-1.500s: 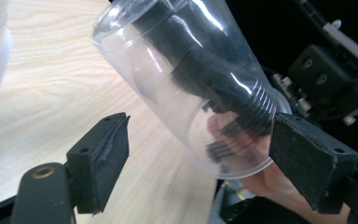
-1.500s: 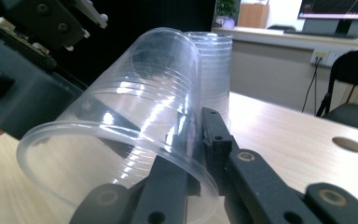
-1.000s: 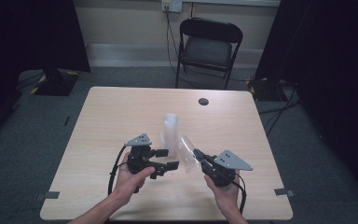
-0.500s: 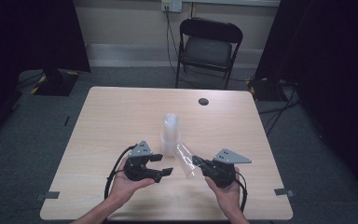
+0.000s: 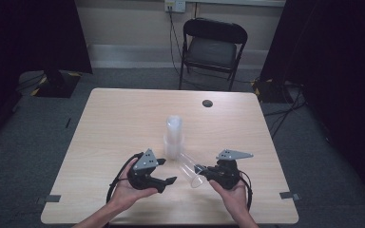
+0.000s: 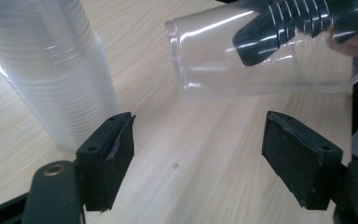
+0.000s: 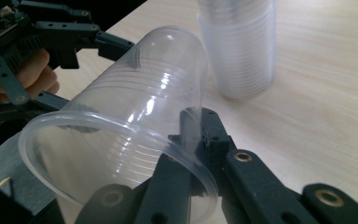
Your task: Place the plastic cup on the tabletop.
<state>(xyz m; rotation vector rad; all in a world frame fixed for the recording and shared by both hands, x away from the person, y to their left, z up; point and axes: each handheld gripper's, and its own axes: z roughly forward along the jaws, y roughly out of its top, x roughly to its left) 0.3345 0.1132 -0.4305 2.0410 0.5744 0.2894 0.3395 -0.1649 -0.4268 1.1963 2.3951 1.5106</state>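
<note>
A stack of clear plastic cups [image 5: 173, 137] stands upside down in the middle of the wooden table [image 5: 114, 118]. My right gripper [image 5: 204, 172] is shut on the rim of one clear cup [image 5: 190, 168], held on its side just right of the stack, with one jaw inside the wall and one outside. From the right gripper view the cup [image 7: 130, 130] opens toward the camera, with the stack [image 7: 240, 46] behind it. My left gripper [image 5: 168, 180] is open, its jaws wide apart and holding nothing. Ahead of the left gripper [image 6: 198, 154] are the stack [image 6: 51, 70] and the held cup [image 6: 261, 51].
A small black round object [image 5: 207, 103] lies near the table's far edge. A black folding chair [image 5: 214, 47] stands beyond the table. Both hands are close to the near edge, and bare wood lies to the left and right of the stack.
The right gripper has drawn the single cup off and away from the stack toward the near edge. The left gripper has pulled back from the stack and lowered slightly.
</note>
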